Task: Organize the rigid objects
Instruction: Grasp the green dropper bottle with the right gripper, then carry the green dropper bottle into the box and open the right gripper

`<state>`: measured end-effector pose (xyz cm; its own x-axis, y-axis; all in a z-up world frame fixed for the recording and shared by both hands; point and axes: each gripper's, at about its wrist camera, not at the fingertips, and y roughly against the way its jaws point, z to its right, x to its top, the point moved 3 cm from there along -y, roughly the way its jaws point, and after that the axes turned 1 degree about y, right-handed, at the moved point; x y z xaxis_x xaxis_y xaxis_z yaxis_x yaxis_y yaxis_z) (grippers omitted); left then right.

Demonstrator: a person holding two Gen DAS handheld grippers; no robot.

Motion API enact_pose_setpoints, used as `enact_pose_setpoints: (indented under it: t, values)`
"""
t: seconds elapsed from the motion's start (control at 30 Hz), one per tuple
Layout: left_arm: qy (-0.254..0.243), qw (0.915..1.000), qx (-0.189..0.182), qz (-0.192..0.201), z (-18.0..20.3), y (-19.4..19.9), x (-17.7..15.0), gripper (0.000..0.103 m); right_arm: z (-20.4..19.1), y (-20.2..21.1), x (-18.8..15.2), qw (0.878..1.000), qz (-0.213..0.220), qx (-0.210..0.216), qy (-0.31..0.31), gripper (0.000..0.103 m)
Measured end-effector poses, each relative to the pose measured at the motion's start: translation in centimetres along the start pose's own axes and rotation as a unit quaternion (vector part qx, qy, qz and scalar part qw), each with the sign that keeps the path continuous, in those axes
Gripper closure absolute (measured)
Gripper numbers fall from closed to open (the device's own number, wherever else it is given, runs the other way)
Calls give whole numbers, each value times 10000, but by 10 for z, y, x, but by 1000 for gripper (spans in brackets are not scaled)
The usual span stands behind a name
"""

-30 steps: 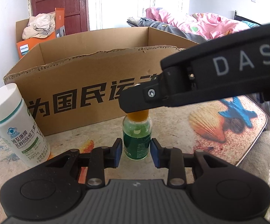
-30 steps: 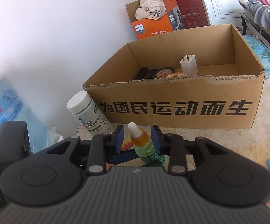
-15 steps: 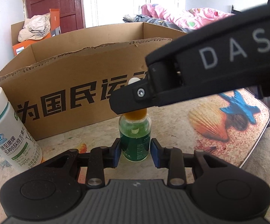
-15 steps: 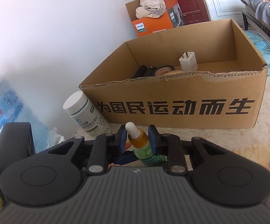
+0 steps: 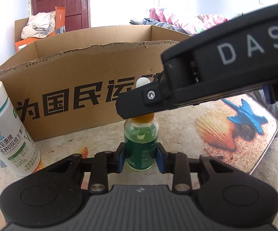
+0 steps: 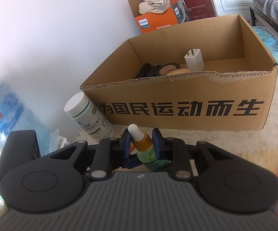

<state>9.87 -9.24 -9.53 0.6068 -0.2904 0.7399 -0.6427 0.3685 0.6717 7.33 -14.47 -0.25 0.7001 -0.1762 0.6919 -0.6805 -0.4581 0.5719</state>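
Note:
A small green dropper bottle (image 5: pixel 140 150) with an orange collar and white bulb stands on the table in front of the cardboard box (image 5: pixel 77 80). My left gripper (image 5: pixel 140 158) is shut on the bottle's body. My right gripper (image 6: pixel 141 141) reaches in from the right, and its blue pads close on the bottle's orange neck (image 6: pixel 141 143). A white vitamin bottle (image 5: pixel 6 132) stands at the left, also seen in the right wrist view (image 6: pixel 87 115). The box (image 6: pixel 187 107) holds a white charger (image 6: pixel 193 58), black tape (image 6: pixel 168 68) and dark items.
The table top (image 5: pixel 225 127) has a shell and starfish print; its edge is at the right. An orange Philips box (image 6: pixel 156 22) with a cap on it stands behind. A blue water jug (image 6: pixel 8 115) is at the left. A bed (image 5: pixel 187 22) lies beyond.
My right gripper's jaws have narrowed onto the dropper bottle's neck. My left gripper has closed in on the bottle's body. Both have lifted a little; the box looks lower in view.

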Motion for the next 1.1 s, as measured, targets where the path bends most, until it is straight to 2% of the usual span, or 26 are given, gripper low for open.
enact_pose_setpoints:
  t: [0.17,0.6,0.93,1.1]
  values:
    - [120,9999,-123,-17,-3,5,-3,70,-7,1,-1,9999,-54,-82,90,81]
    - [106,9998,-120,70,-2,17,4,70,-12,13,4,9999,21,-45,112,81]
    - [29,9993,-90,364,3,45,30,70,-31,42,22,9984,423,-42,376,81]
    - [-61,9979,-76,642,2,63,58,70,-43,63,51,9958,679,27,608,81]
